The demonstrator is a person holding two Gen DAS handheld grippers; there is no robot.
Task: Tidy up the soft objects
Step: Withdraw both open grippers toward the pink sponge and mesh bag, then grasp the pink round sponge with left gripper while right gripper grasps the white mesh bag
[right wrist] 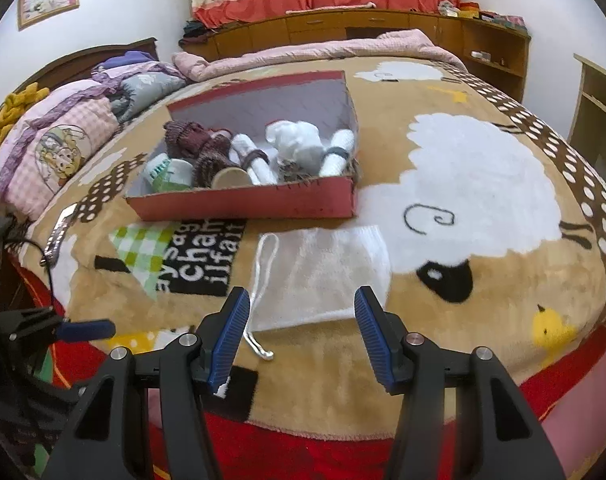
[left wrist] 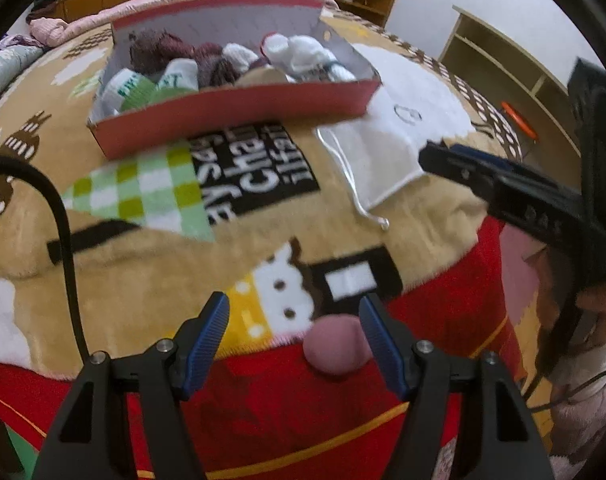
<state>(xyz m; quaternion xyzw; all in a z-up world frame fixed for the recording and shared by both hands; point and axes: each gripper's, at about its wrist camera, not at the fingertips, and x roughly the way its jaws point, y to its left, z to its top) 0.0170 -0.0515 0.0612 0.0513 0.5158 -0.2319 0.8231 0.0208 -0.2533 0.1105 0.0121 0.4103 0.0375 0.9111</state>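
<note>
A red cardboard box (right wrist: 243,202) sits on the patterned blanket and holds several rolled socks, maroon (right wrist: 191,140) and white (right wrist: 299,140); it also shows in the left wrist view (left wrist: 239,114). A flat white drawstring bag (right wrist: 319,276) lies in front of the box, just beyond my right gripper (right wrist: 301,330), which is open and empty above the blanket. The bag shows in the left wrist view (left wrist: 375,160) too. My left gripper (left wrist: 295,330) is open and empty near the bed's front edge. The right gripper's fingers (left wrist: 463,160) reach over the bag's corner.
The blanket (right wrist: 483,300) covers the whole bed. Pillows and quilts (right wrist: 63,140) lie at the far left. Wooden cabinets (right wrist: 343,28) run along the back wall and an open shelf (left wrist: 503,76) stands to the right. A cable (left wrist: 63,216) hangs at the left.
</note>
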